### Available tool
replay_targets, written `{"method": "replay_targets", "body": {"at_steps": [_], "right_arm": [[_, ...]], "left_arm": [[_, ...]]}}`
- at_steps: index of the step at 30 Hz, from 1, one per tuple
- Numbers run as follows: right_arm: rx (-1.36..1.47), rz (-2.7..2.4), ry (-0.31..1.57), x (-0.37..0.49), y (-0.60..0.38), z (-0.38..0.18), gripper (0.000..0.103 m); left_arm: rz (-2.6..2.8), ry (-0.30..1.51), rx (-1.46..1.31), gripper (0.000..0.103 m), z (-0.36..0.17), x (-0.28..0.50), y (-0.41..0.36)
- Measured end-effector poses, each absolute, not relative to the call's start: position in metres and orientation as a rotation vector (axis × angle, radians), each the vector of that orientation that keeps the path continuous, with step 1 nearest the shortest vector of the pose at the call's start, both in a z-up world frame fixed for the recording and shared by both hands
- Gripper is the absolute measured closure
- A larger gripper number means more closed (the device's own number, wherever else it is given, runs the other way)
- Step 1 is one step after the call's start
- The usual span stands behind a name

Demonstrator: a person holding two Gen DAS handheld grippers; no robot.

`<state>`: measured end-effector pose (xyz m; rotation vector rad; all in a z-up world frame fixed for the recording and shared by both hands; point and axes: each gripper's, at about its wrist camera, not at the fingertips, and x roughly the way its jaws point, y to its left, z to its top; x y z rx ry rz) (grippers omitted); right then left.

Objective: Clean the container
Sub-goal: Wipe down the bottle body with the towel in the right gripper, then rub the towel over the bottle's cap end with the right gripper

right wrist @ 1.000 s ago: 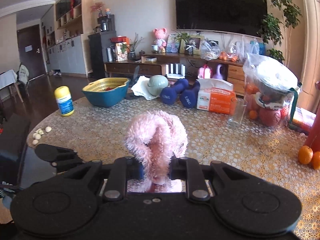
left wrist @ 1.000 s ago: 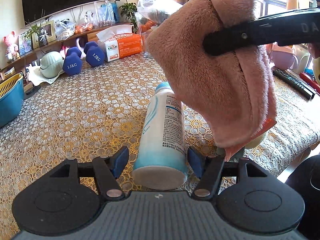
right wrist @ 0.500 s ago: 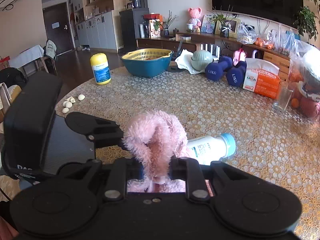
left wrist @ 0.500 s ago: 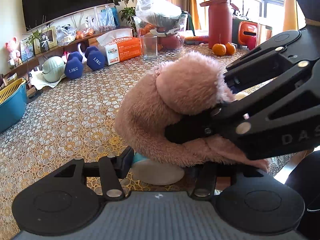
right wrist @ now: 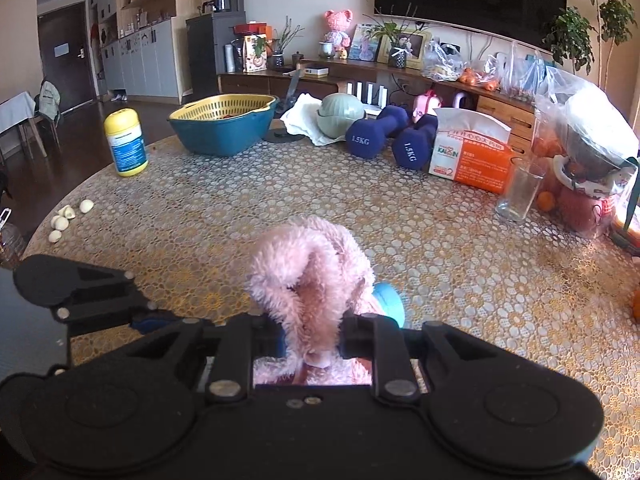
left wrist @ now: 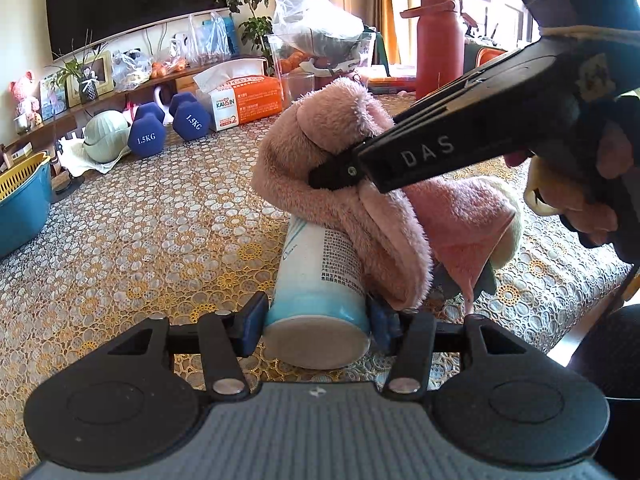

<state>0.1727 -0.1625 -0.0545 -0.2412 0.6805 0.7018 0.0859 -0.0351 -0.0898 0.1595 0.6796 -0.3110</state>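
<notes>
A white bottle (left wrist: 320,280) with a teal band and blue cap (right wrist: 388,300) lies on its side on the lace tablecloth. My left gripper (left wrist: 316,316) is shut on its base end, a blue pad on each side. My right gripper (right wrist: 312,338) is shut on a fluffy pink cloth (right wrist: 312,280). In the left wrist view that cloth (left wrist: 340,168) rests on the far part of the bottle and hides its cap, with the right gripper's black finger coming in from the right. A hand (left wrist: 580,208) holds that gripper.
The round table (right wrist: 200,216) carries a yellow-capped bottle (right wrist: 125,142), a blue basin with yellow strainer (right wrist: 222,124), two blue dumbbells (right wrist: 388,134), a tissue box (right wrist: 470,156), a glass (right wrist: 518,188), bagged fruit and garlic cloves (right wrist: 66,218) at its left edge.
The cloth was lifted above the bottle, came down over its near end, and now lies further along on the cap end. My left gripper has closed onto the bottle's base.
</notes>
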Motion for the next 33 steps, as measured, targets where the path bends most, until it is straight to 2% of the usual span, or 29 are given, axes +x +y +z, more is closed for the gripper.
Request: {"method": "replay_targets", "body": {"at_steps": [11,14,15,17,19,21,33], "right_arm": [[-0.185,0.575,0.672,0.203,-0.170,-0.062,0.076],[-0.169,0.527,0.676,0.208,-0.174,-0.065,0.065],[-0.154,0.524,0.680,0.209,-0.176,-0.065,0.065],[-0.135,0.515,0.685,0.208,-0.179,-0.065,0.067],[-0.110,0.514,0.692,0.207,-0.183,-0.064,0.082],[-0.090,0.504,0.699,0.203,-0.187,-0.061,0.084],[-0.098,0.668,0.607,0.151,-0.211,-0.020,0.086]], "left_arm": [[-0.317,0.684,0.160,0.051,-0.089,0.087,-0.034],[-0.315,0.685,0.166,0.051,-0.089,0.087,-0.035],[-0.314,0.684,0.173,0.051,-0.089,0.086,-0.035],[-0.311,0.683,0.184,0.051,-0.089,0.086,-0.037],[-0.309,0.685,0.190,0.051,-0.088,0.087,-0.038],[-0.307,0.686,0.197,0.051,-0.089,0.087,-0.039],[-0.303,0.640,0.206,0.051,-0.069,0.080,-0.050]]}}
